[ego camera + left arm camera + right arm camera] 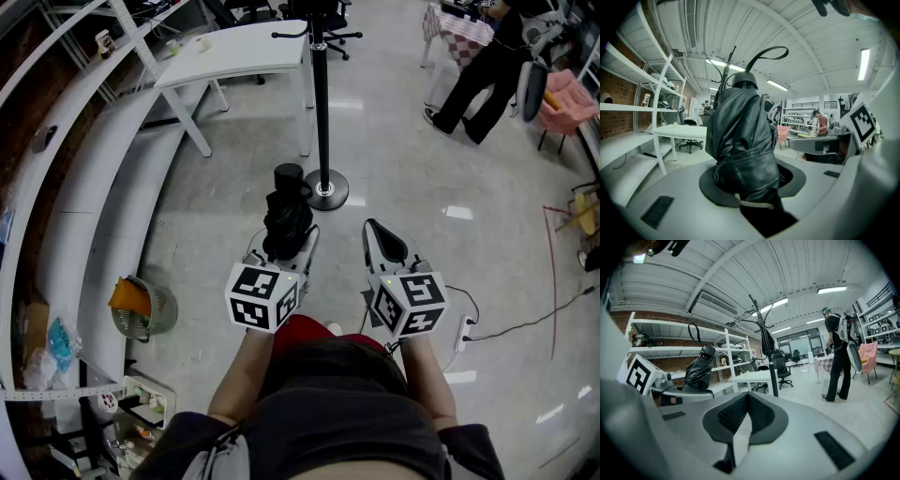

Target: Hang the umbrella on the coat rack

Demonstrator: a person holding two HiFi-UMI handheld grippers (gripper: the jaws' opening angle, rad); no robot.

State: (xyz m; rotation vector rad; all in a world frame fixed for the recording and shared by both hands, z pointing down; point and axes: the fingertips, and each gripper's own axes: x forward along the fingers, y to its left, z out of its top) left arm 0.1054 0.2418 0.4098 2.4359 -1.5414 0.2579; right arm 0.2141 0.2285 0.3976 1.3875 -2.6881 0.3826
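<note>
The left gripper (285, 246) was clamped on the lower part of a folded black umbrella (287, 214), which stood upright between its jaws with the strap loop (769, 50) at the top. Just to its right, the right gripper (379, 232) was empty, its jaws closed together. The black coat rack (322, 112) stood on the floor ahead of both grippers, apart from the umbrella.

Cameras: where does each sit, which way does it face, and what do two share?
Head view: on the person's head, facing steeply down; shows both forearms, left gripper, right gripper.
Left gripper view: on the left gripper, facing along jaws clamping the umbrella; right gripper at right edge.
Right gripper view: on the right gripper, facing along closed, empty jaws; left gripper at left.
Shared: all three show the coat rack.
</note>
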